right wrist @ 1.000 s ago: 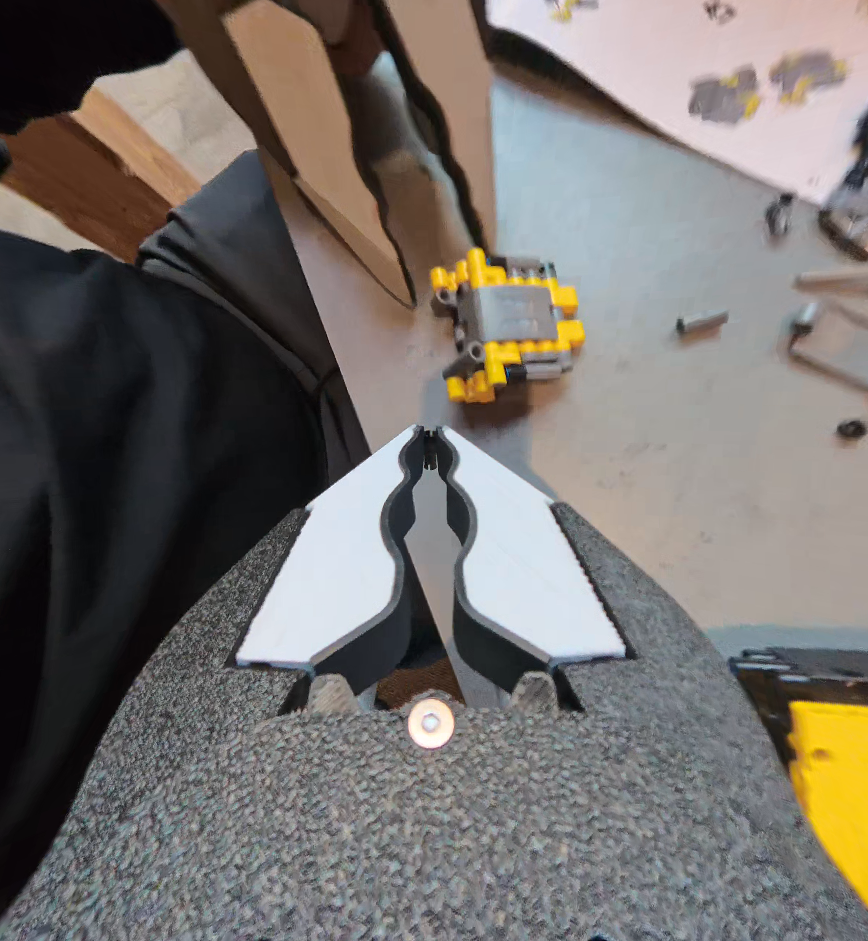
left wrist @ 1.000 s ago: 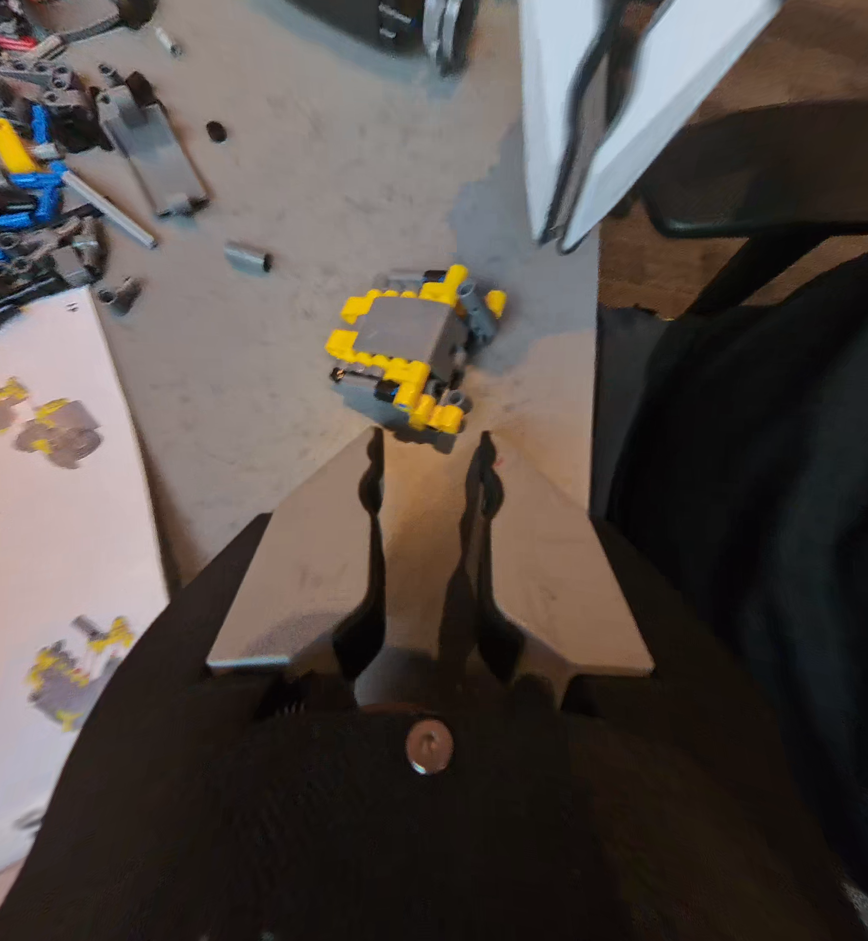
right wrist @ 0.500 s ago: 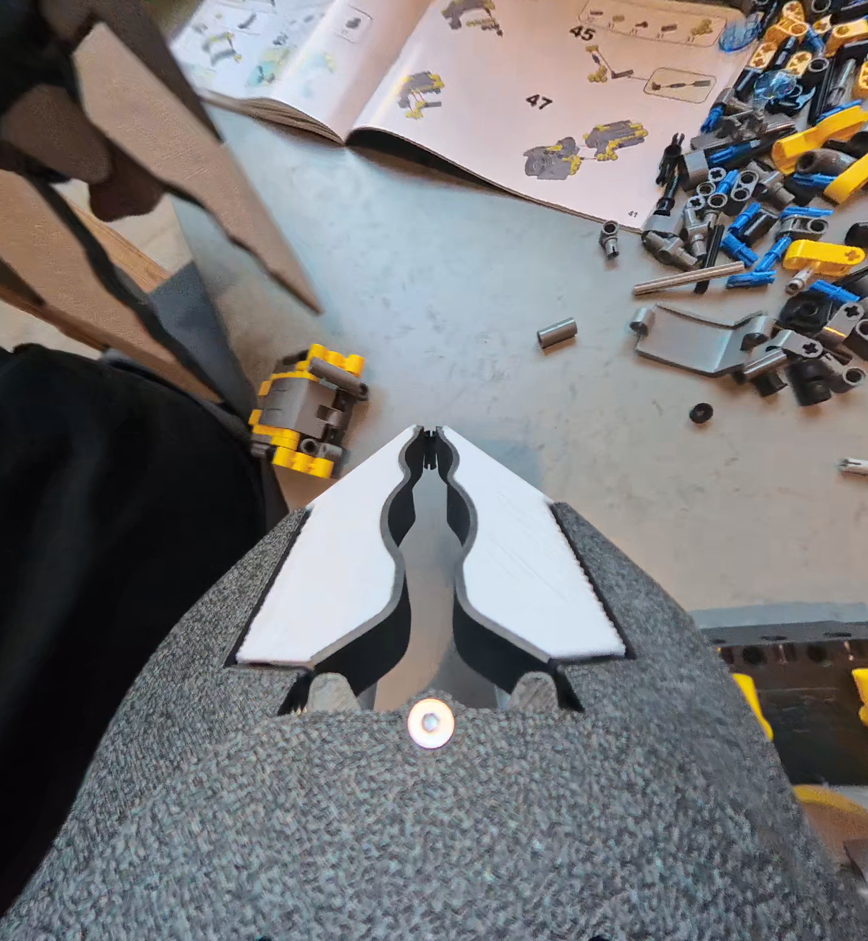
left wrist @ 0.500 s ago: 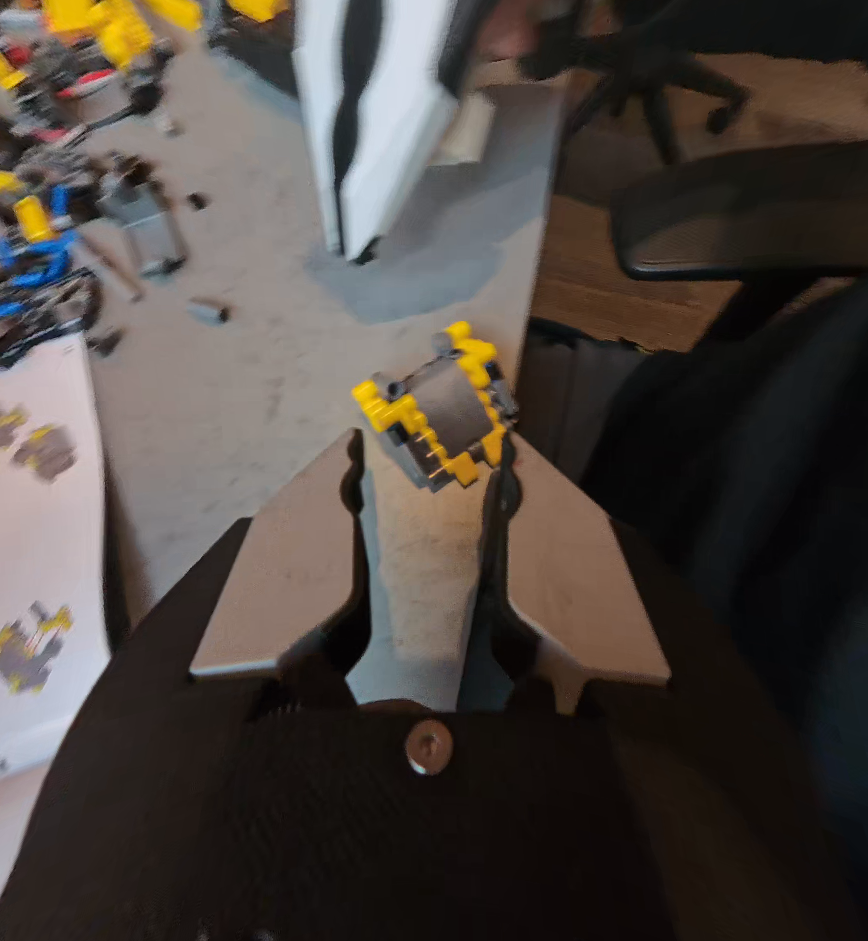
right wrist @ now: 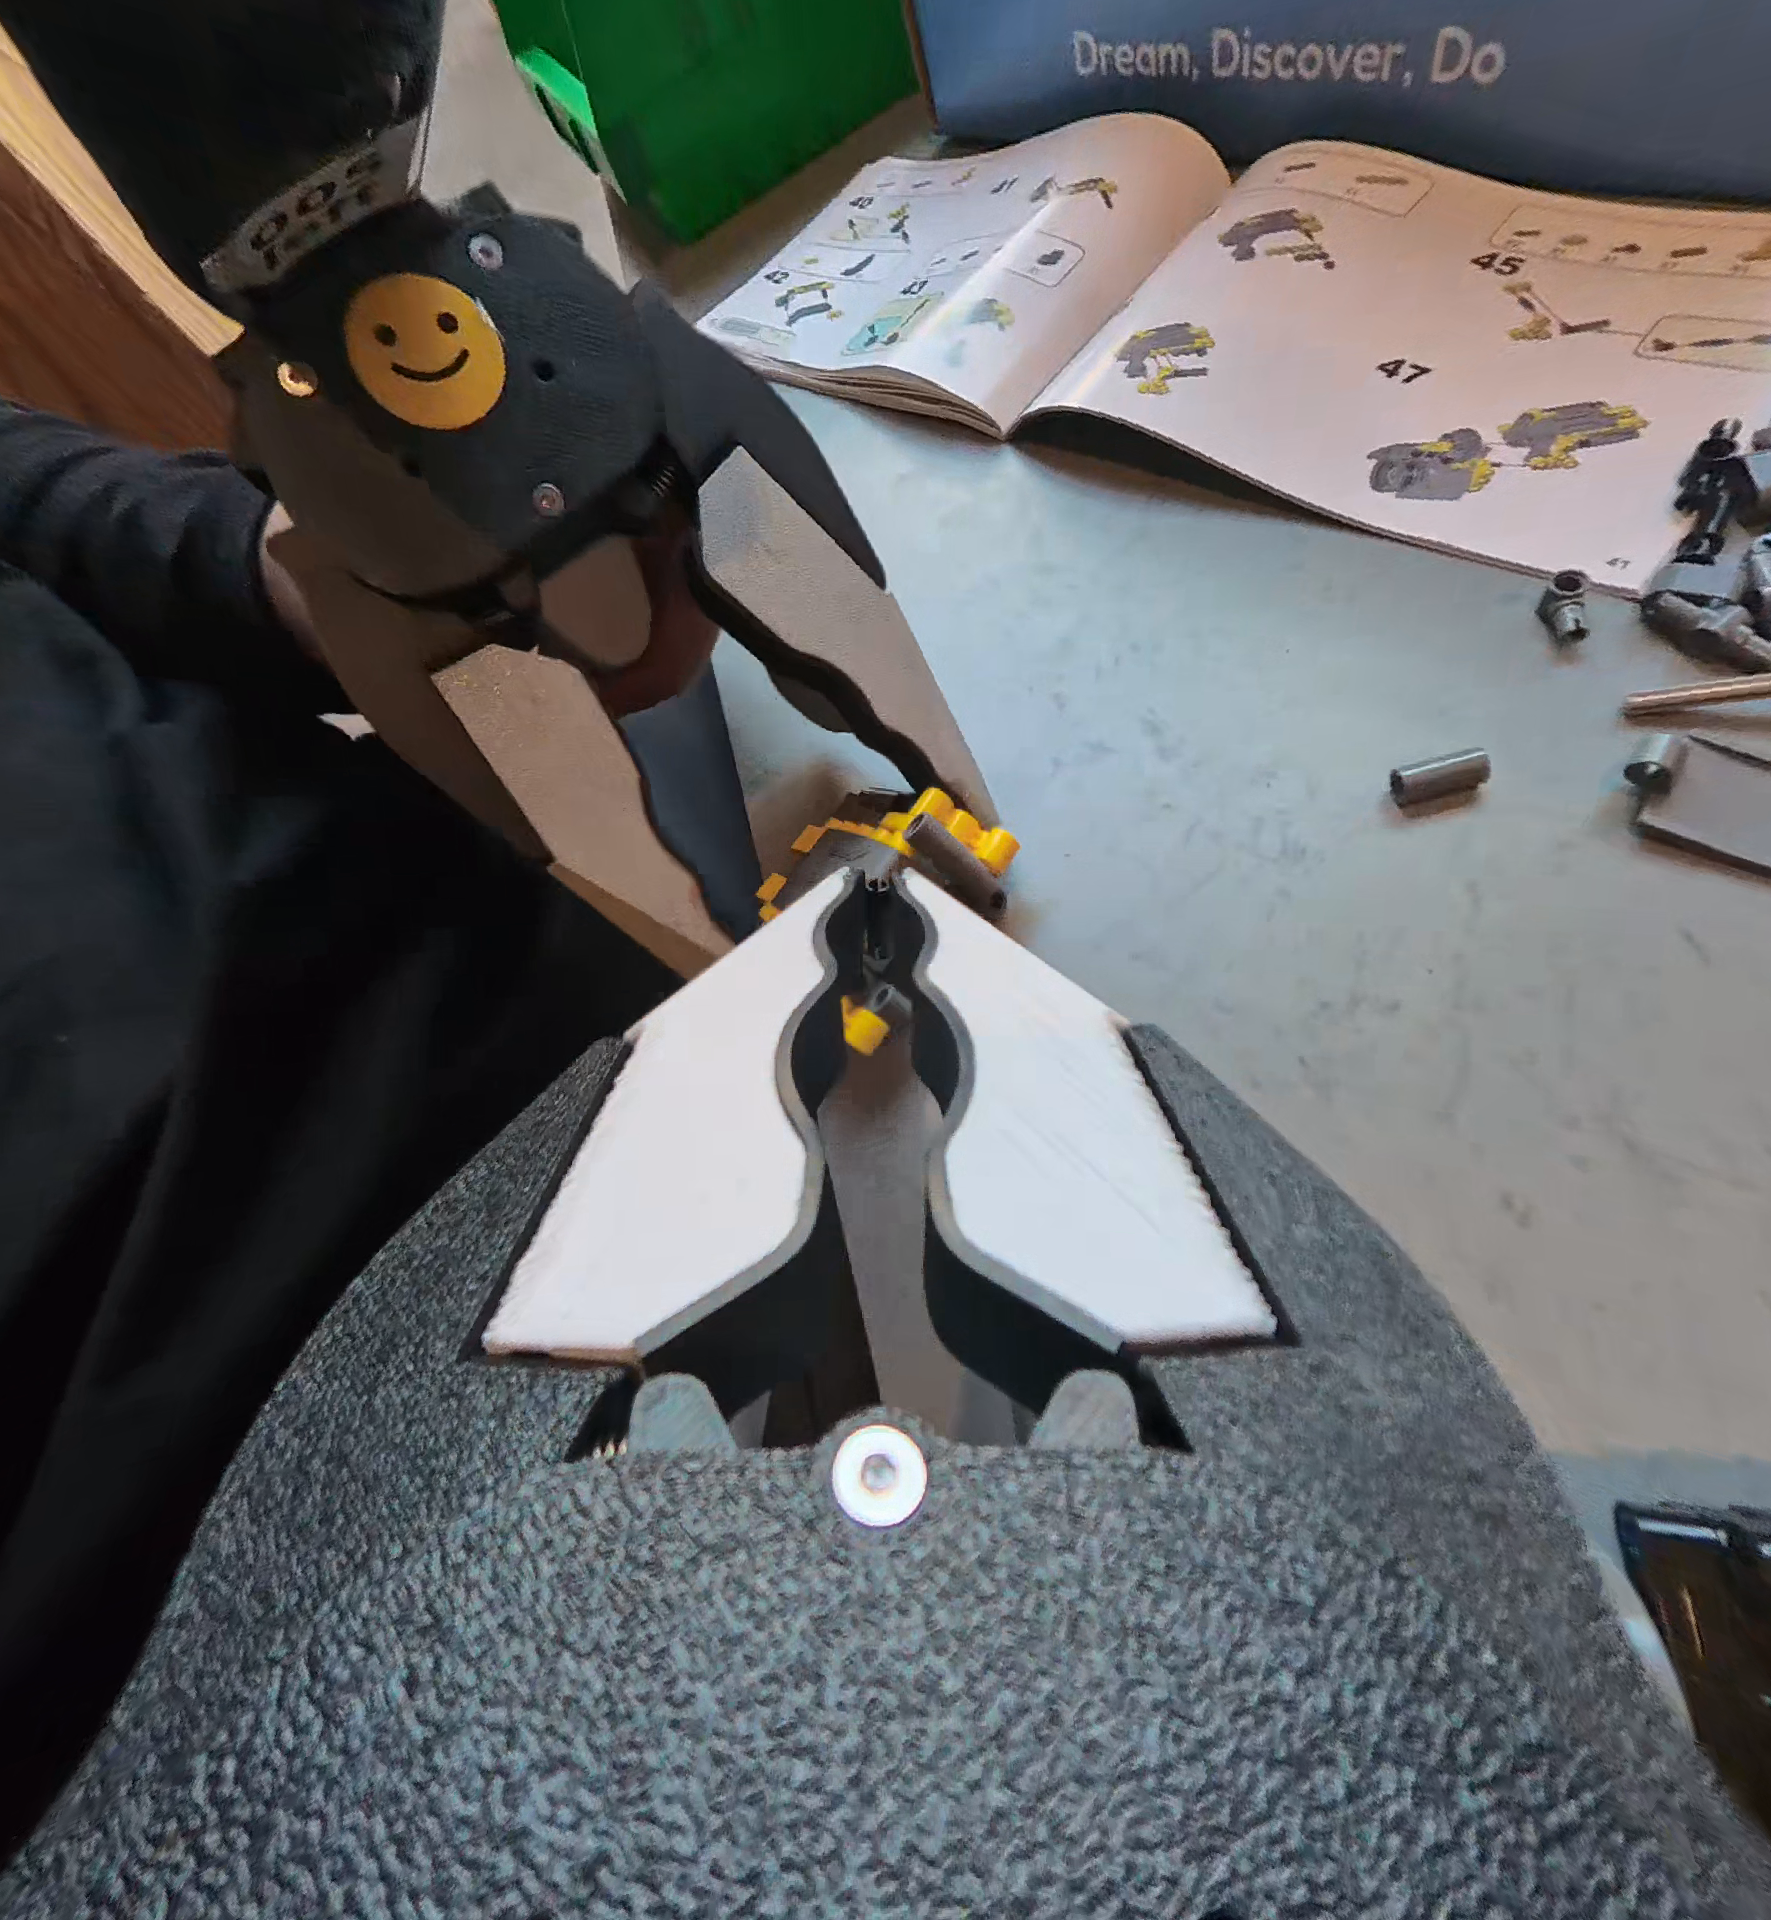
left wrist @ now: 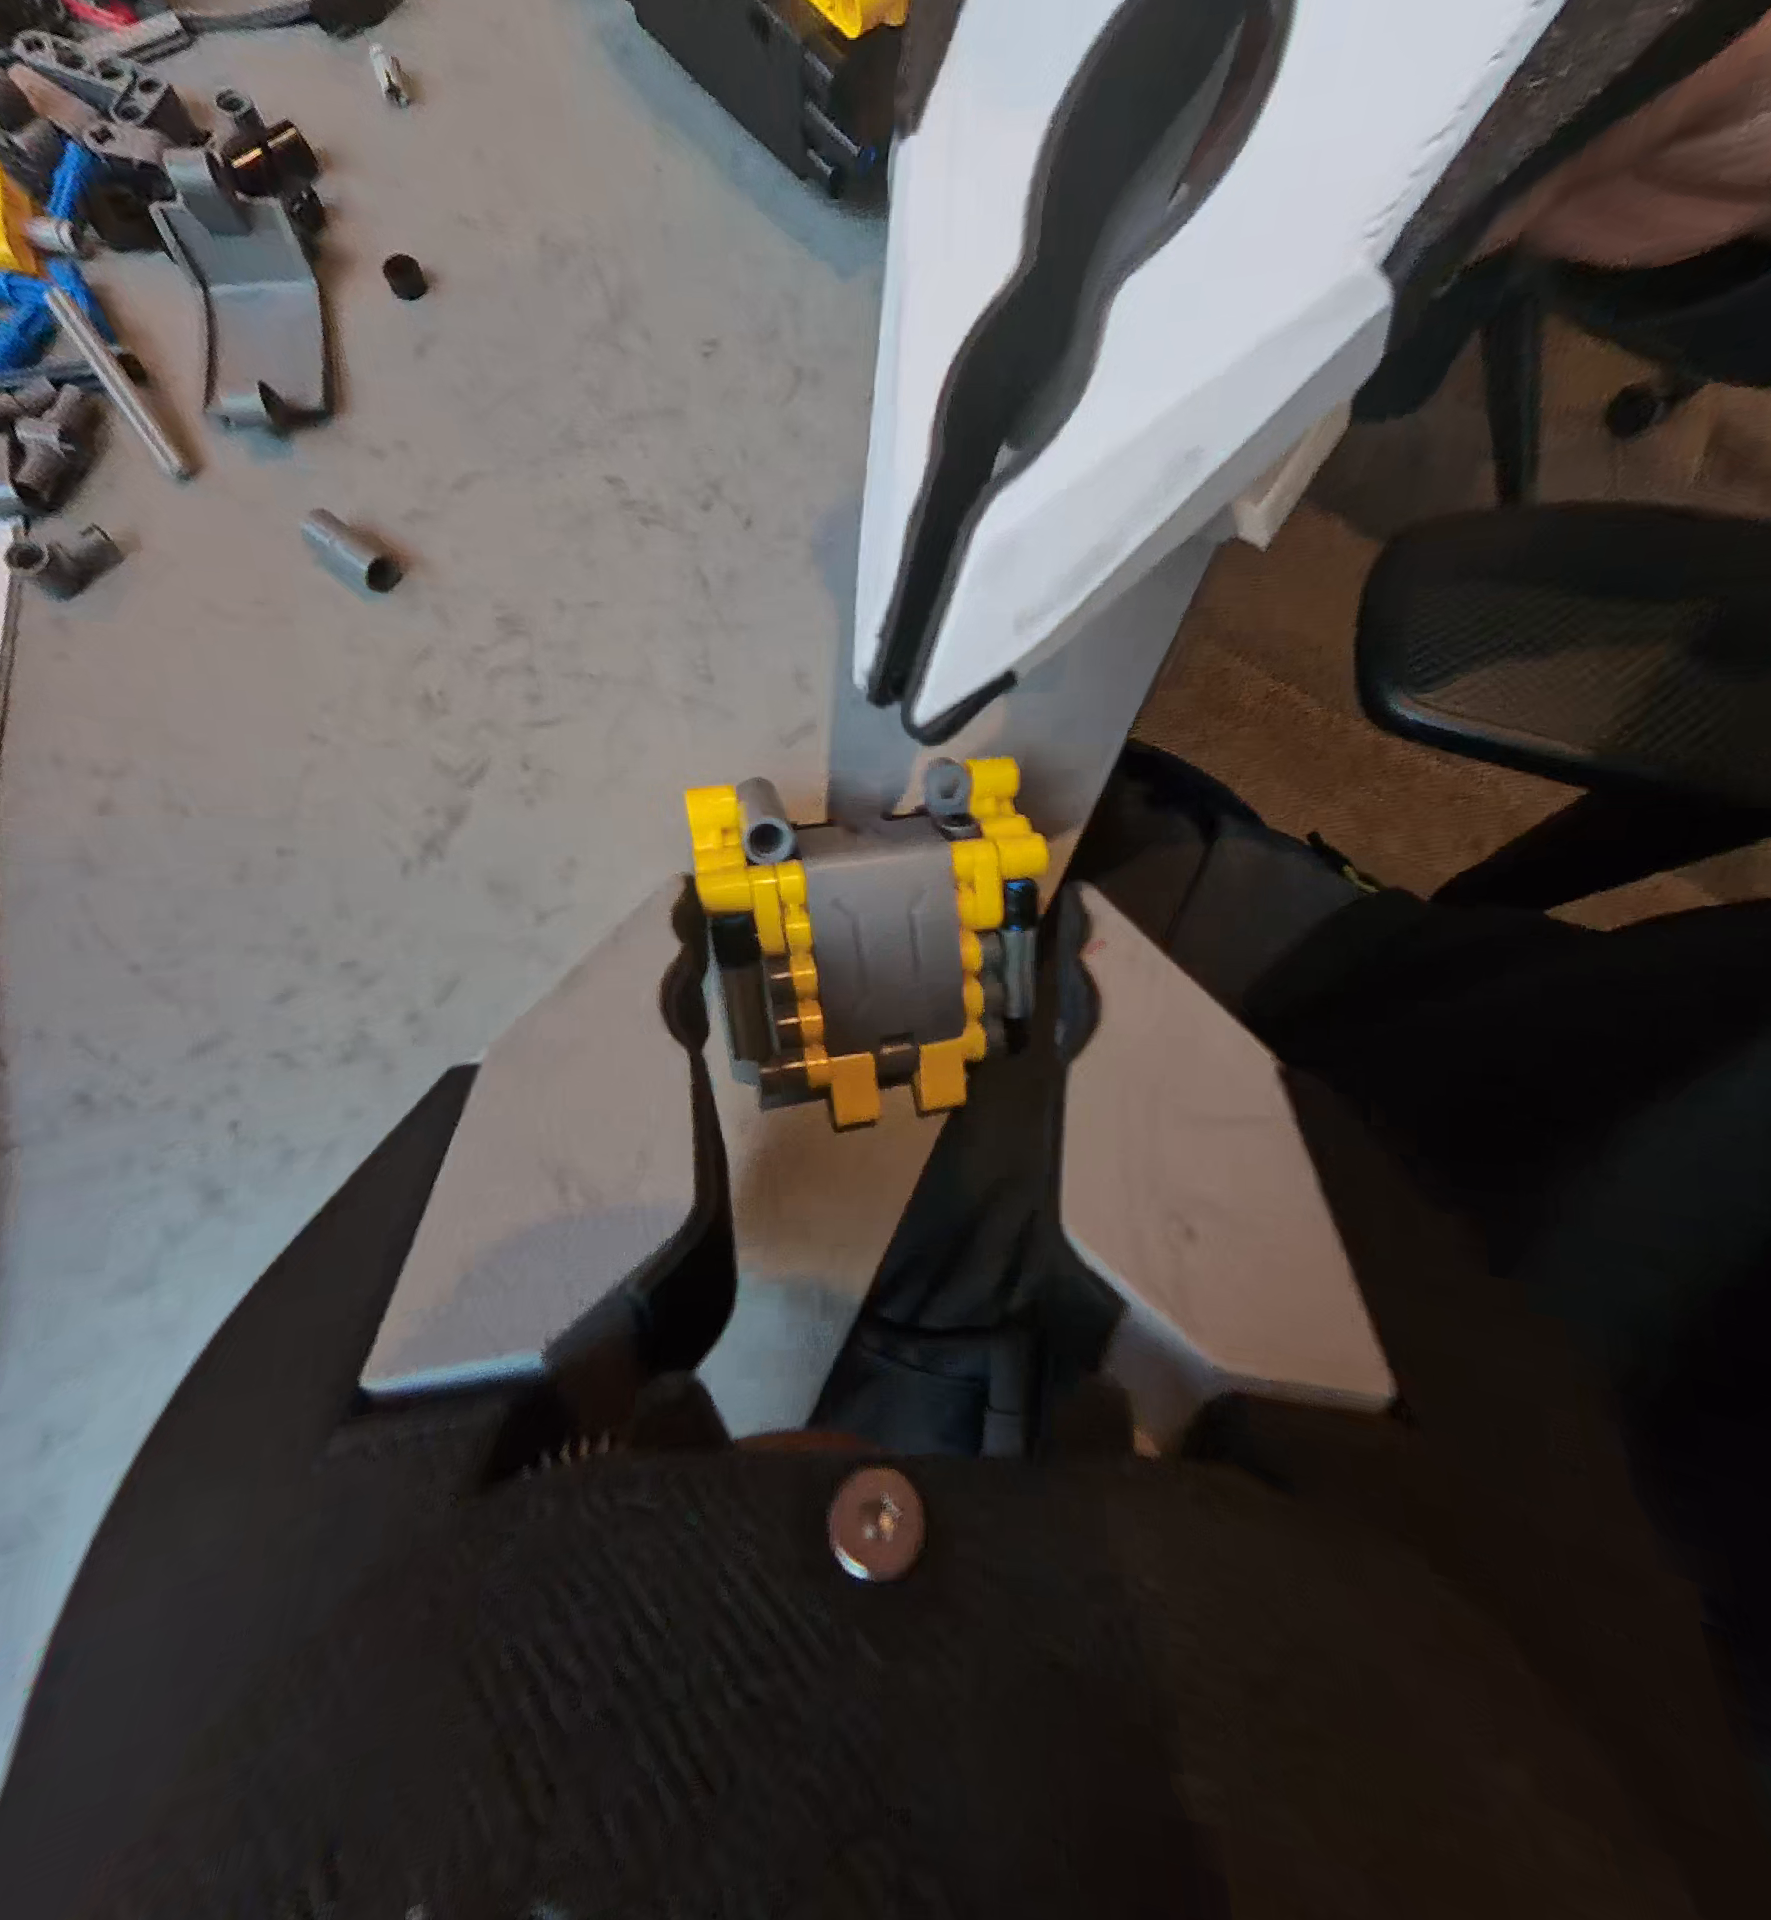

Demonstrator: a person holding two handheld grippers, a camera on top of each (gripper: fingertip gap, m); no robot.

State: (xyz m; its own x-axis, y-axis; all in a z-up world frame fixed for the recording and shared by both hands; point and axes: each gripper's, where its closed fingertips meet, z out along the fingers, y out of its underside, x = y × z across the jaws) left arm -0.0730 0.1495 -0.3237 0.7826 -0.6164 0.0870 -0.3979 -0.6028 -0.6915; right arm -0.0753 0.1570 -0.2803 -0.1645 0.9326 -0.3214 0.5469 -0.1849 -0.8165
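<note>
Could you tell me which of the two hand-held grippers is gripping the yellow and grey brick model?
The left hand-held gripper, with the tan fingers, clamps the brick model between them. The white-fingered right hand-held gripper is shut just beyond it.

A grey, mottled table top is seen under soft, even light, its edge bordered by wood-grain flooring. A black mesh office chair is placed just beside the table edge. A green bin and a wooden panel are noted behind the table.
</note>
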